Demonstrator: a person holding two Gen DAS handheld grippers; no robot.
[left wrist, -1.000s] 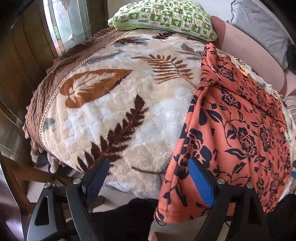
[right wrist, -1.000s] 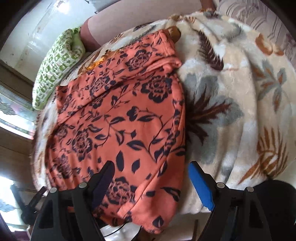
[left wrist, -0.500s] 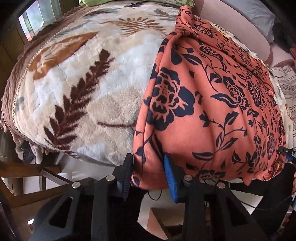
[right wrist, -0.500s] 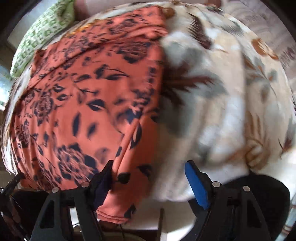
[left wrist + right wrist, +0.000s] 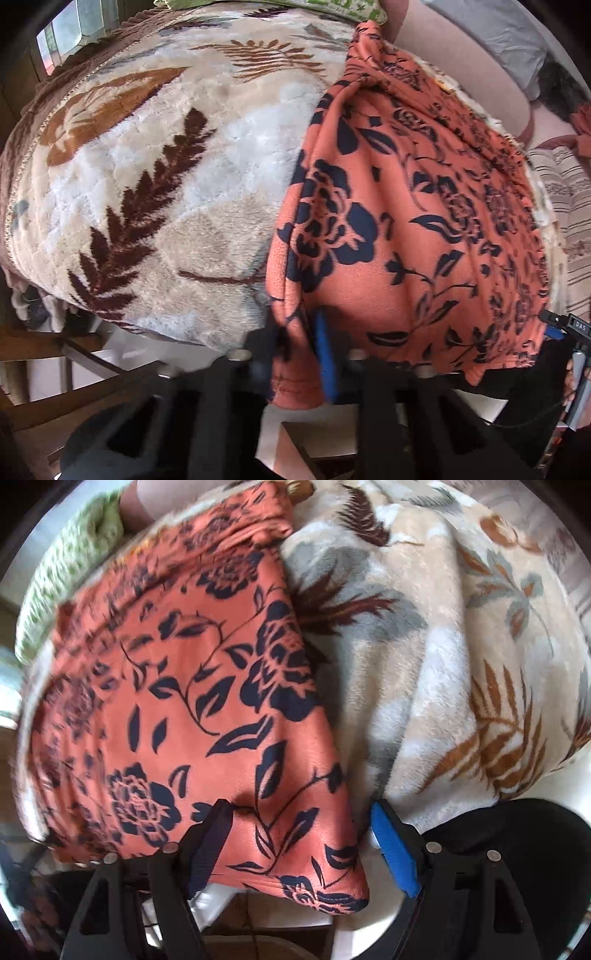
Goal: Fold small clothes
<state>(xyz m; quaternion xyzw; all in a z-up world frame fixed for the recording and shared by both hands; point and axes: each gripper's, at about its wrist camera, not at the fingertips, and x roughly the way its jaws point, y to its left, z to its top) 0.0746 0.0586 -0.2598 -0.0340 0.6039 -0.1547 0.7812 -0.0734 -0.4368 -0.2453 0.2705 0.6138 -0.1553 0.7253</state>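
An orange garment with dark blue flowers [image 5: 406, 221] lies spread on a cream leaf-print blanket [image 5: 166, 177] and hangs over its near edge. My left gripper [image 5: 295, 354] is shut on the garment's near left corner, the cloth pinched between the black and blue pads. In the right wrist view the same garment [image 5: 184, 709] fills the left half. My right gripper [image 5: 303, 842] is open, its fingers on either side of the garment's near right corner, with the cloth between them.
A green patterned pillow [image 5: 332, 5] lies at the far end of the blanket, also in the right wrist view [image 5: 74, 572]. A pink and grey cushion [image 5: 461, 66] sits far right. A wooden chair frame [image 5: 55, 369] stands below the blanket's left edge.
My left gripper moved in onto the garment's near left corner and closed on it. My right gripper moved forward so the near right corner now lies between its open fingers.
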